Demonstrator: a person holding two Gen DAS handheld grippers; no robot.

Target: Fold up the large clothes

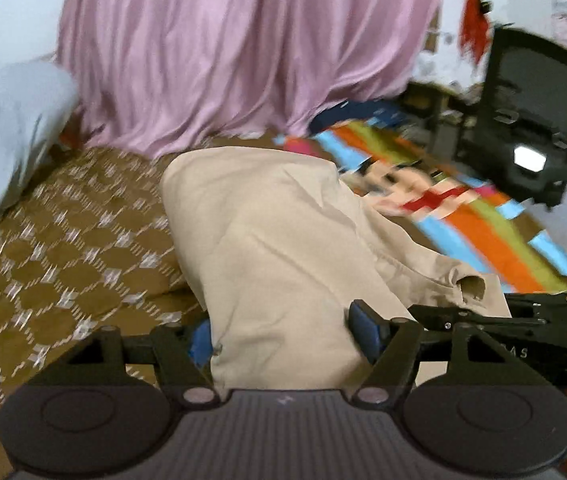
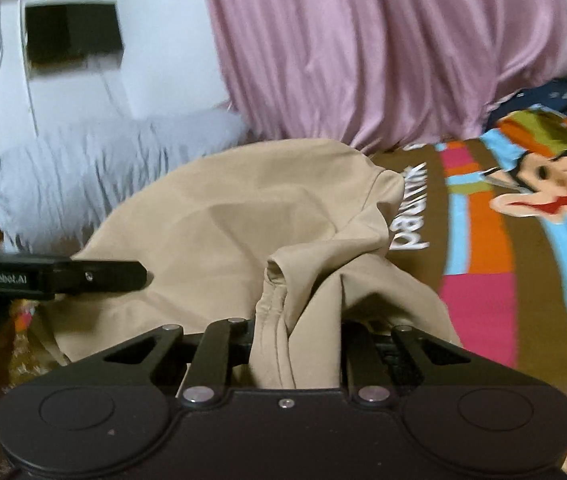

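Beige garment [image 1: 283, 240] is spread at frame centre over a brown bedspread [image 1: 63, 248]. It is gripped by the left gripper [image 1: 283, 334] in a wide fold, and by the right gripper [image 2: 297, 356] in a narrow bunch.

Bunched beige garment [image 2: 243, 216] on bedspread [image 2: 479, 280]

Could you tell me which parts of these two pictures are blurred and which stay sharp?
Left wrist view: the striped cartoon blanket and black chair smear; the beige garment stays fairly crisp. Right wrist view: the white pillow streaks; the right gripper is sharp.
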